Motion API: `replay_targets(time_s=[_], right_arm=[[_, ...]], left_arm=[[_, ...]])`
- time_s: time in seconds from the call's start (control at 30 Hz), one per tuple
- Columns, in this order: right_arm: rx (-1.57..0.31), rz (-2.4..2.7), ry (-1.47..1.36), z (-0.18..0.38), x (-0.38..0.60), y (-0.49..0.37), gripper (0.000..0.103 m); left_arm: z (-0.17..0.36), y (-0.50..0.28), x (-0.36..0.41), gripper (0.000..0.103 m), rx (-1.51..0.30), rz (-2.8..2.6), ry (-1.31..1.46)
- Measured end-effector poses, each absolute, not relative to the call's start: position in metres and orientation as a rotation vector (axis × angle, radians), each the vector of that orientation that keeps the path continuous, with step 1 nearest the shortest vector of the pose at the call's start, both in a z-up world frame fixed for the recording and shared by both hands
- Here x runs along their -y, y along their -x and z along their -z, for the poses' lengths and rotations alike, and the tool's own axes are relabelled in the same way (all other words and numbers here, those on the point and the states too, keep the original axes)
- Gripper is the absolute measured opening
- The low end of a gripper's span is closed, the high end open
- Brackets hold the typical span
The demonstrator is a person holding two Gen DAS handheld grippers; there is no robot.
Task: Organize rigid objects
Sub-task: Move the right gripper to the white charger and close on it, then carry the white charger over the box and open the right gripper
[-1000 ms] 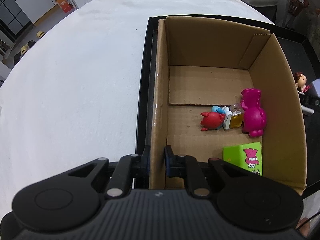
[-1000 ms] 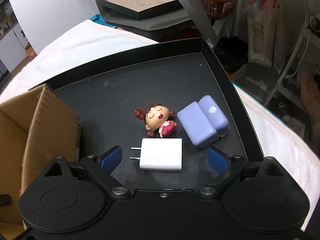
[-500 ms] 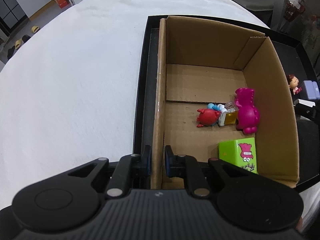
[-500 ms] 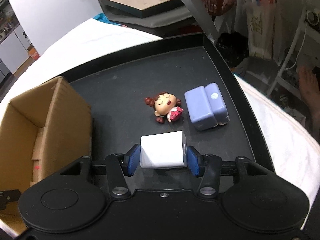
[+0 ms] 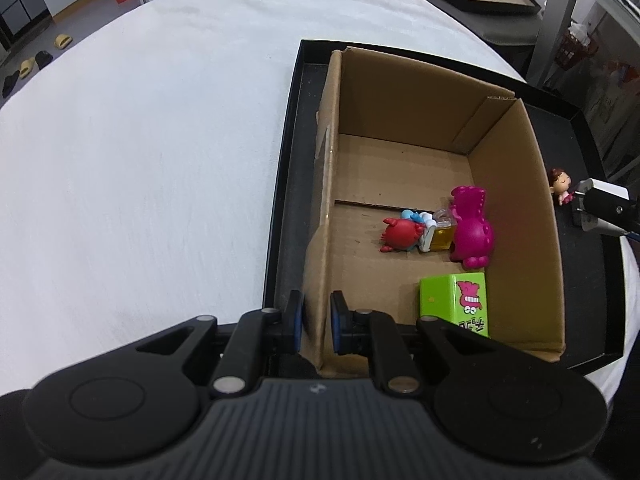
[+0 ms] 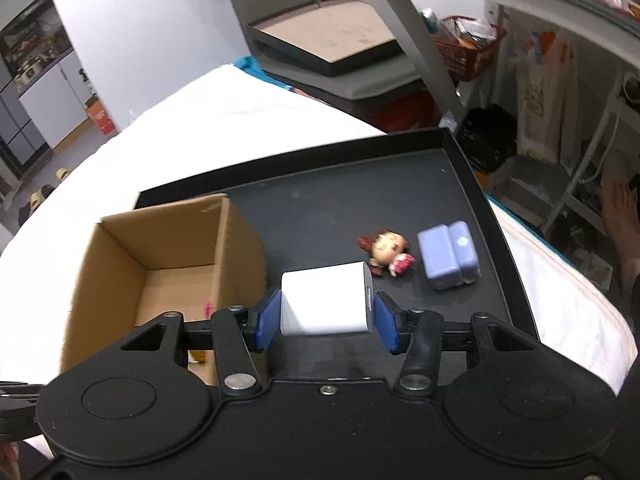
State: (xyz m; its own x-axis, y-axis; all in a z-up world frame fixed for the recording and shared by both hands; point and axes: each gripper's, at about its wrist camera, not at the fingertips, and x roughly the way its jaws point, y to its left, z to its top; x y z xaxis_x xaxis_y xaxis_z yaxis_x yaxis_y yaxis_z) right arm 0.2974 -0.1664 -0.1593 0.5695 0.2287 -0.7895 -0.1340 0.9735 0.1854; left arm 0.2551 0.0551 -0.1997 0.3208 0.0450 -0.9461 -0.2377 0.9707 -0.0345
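Observation:
My left gripper (image 5: 317, 322) is shut on the near left wall of the open cardboard box (image 5: 325, 216). Inside the box lie a magenta dinosaur (image 5: 472, 228), a red crab toy (image 5: 400, 234), a small yellow block (image 5: 440, 236) and a green carton (image 5: 460, 300). My right gripper (image 6: 326, 320) is shut on a white charger plug (image 6: 324, 300) and holds it above the black tray (image 6: 320, 208), right of the box (image 6: 168, 248). A doll figure (image 6: 386, 248) and a lavender block (image 6: 448, 254) lie on the tray beyond the plug.
The tray sits on a white cloth-covered table (image 5: 140, 140). Another black tray (image 6: 320, 36) and a red basket (image 6: 460, 52) stand beyond the table. The right gripper with the plug shows at the left wrist view's right edge (image 5: 604, 204).
My right gripper closed on the white plug, lifted it off the tray and moved left toward the box. The left gripper kept its hold on the box wall.

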Motion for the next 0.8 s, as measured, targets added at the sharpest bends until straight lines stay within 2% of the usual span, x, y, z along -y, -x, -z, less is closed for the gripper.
replay_targets(time_s=[0.27, 0.37, 0.43, 0.53, 0.8], right_arm=[[-0.928, -0.28, -0.079, 0.141, 0.14, -0.292, 0.049], [-0.923, -0.299, -0.068, 0.135, 0.129, -0.292, 0.049], [-0.924, -0.311, -0.06, 0.132, 0.121, -0.293, 0.049], [-0.929, -0.331, -0.046, 0.131, 0.11, -0.294, 0.049], [-0.942, -0.382, -0.014, 0.127, 0.08, -0.3, 0.049]], left_arm=[[0.197, -0.251, -0.068, 0.018, -1.222, -0.169, 0.261], [0.196, -0.249, -0.073, 0.026, -1.221, -0.175, 0.289], [0.196, -0.249, -0.076, 0.039, -1.222, -0.18, 0.301], [0.196, -0.247, -0.08, 0.047, -1.214, -0.176, 0.313], [0.199, -0.245, -0.09, 0.05, -1.219, -0.183, 0.351]])
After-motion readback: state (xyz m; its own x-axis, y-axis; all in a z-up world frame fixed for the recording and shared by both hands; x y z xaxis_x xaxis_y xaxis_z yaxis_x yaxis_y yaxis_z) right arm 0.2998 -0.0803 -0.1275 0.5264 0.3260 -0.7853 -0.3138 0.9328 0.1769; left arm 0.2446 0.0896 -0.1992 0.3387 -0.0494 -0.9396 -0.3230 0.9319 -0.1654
